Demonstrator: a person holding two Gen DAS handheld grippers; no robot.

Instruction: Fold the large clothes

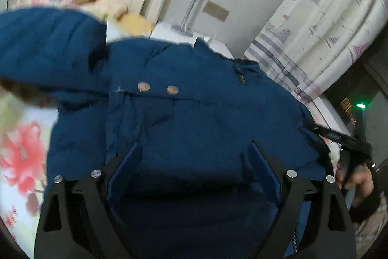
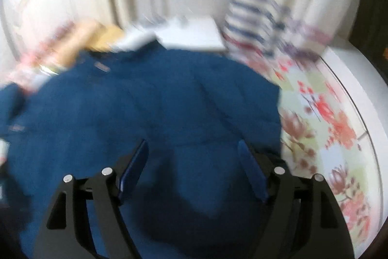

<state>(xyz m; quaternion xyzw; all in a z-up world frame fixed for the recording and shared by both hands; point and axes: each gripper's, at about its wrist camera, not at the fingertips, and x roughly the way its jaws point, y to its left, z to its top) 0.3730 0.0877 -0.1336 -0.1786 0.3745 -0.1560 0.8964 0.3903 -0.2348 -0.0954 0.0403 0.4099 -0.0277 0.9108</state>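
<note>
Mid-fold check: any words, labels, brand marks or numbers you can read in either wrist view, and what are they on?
No text is readable in either view.
Small tag on the puffy dark blue jacket, near its collar in the right wrist view: too blurred to read.
Mark on the jacket's left edge: too blurred to read.
Two round metal snaps: no lettering can be made out.
Patterned curtain: small printed figures only, nothing legible.

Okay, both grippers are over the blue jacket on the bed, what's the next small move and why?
Probably lower both and close on the fabric. The left gripper and the right gripper both hang open above the blue padded jacket, gripping nothing, and it lies bunched on the floral bedsheet, so no fold can start until an edge is pinched.
</note>
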